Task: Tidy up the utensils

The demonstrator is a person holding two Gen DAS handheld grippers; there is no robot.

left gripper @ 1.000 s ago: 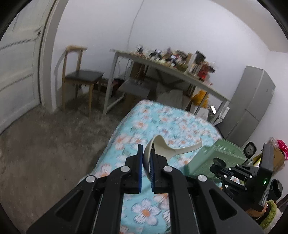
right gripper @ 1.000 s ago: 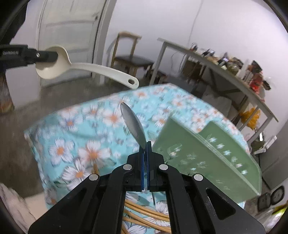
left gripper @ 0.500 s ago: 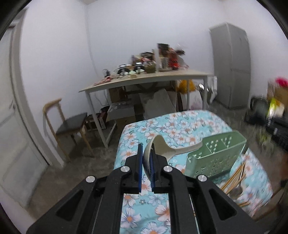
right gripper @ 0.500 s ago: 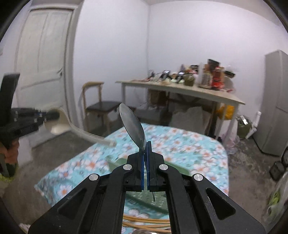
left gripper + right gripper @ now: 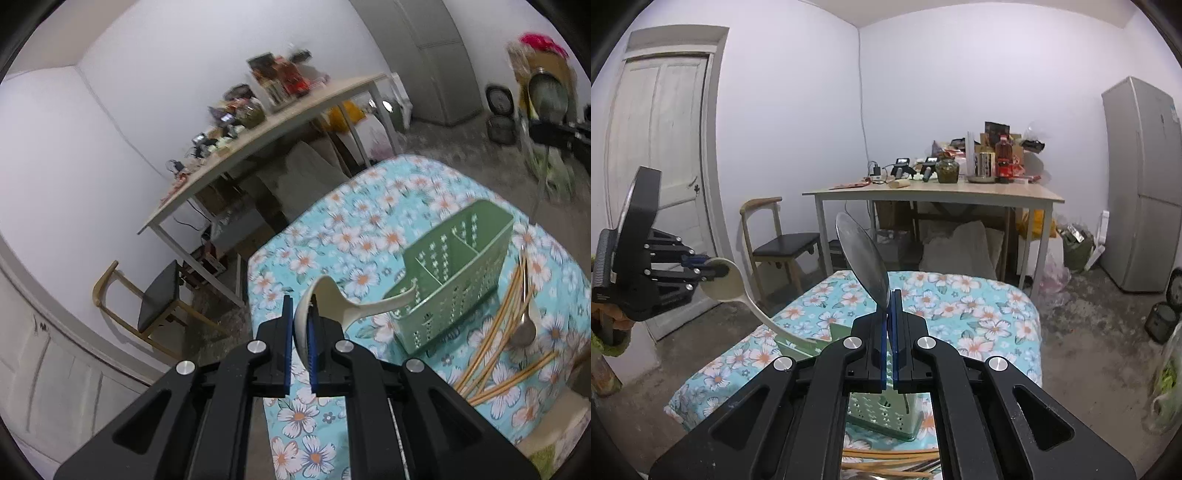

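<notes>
My left gripper [image 5: 298, 328] is shut on the bowl of a cream plastic ladle [image 5: 343, 310]; its handle points down into the green perforated utensil caddy [image 5: 454, 269] on the floral tablecloth [image 5: 369, 221]. My right gripper [image 5: 889, 317] is shut on a metal spoon [image 5: 862, 258], bowl up, above the caddy [image 5: 882, 413]. In the right wrist view the left gripper [image 5: 701, 264] and the ladle [image 5: 738, 291] show at the left. Bamboo chopsticks [image 5: 495, 350] and a metal spoon [image 5: 524, 325] lie beside the caddy.
A wooden chair [image 5: 775, 243] and a cluttered work table [image 5: 934, 192] stand behind the small table. A grey fridge [image 5: 1141, 184] stands at the right, a white door [image 5: 653, 166] at the left. Pots and bags [image 5: 543, 96] sit on the floor.
Both grippers have swung and risen over the table. The ladle's handle tip has come down into the caddy. The right gripper with its spoon now sits above the caddy.
</notes>
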